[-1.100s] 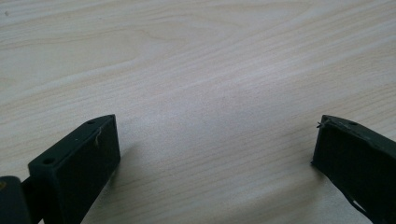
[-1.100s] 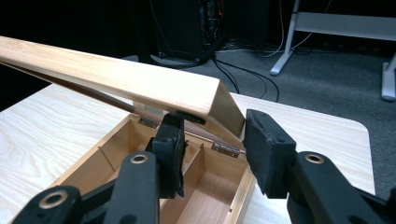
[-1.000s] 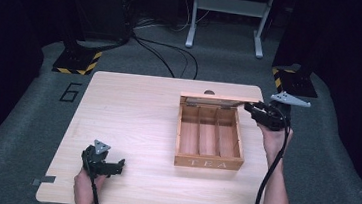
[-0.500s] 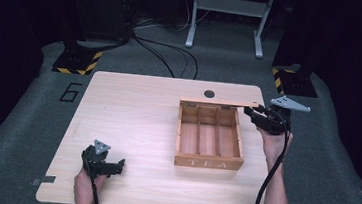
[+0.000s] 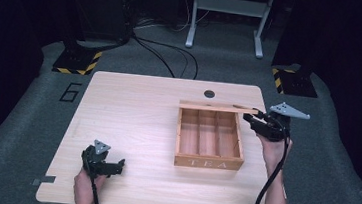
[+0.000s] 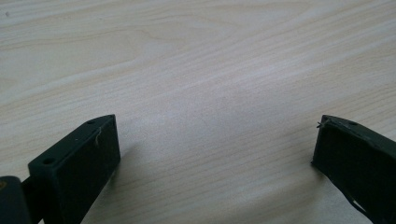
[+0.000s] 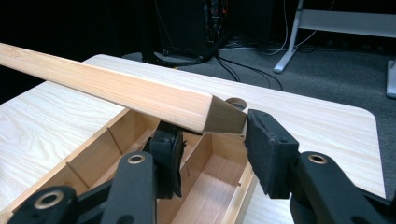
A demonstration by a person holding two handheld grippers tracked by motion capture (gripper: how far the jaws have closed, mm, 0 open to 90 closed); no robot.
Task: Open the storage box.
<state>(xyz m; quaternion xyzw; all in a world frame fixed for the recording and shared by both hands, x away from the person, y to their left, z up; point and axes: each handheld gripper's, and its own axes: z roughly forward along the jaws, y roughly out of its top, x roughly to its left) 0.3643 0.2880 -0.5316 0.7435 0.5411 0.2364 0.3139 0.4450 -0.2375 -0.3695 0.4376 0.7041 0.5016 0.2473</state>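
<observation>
One table (image 5: 133, 112) | left gripper (image 5: 112, 167) fingers spread | right gripper (image 5: 249, 119) gripping lid (image 5: 218, 107) | dark room

bare tabletop (image 5: 133, 112) left, tea box (image 5: 209, 139) right

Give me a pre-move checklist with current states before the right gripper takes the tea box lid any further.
1. Right gripper on the lid: ok, its jaws sit either side of the lid's corner.
2. Grip firm: cannot tell, only the corner lies between the pads.
3. Lid raised off the box: ok, it stands at the far edge.
4. Compartments free of contents: ok, all three look empty.
5. Left gripper out of the way: ok, open and low on the table at the near left, apart from the box.
6. Box steadied: not ok, nothing holds it down.
</observation>
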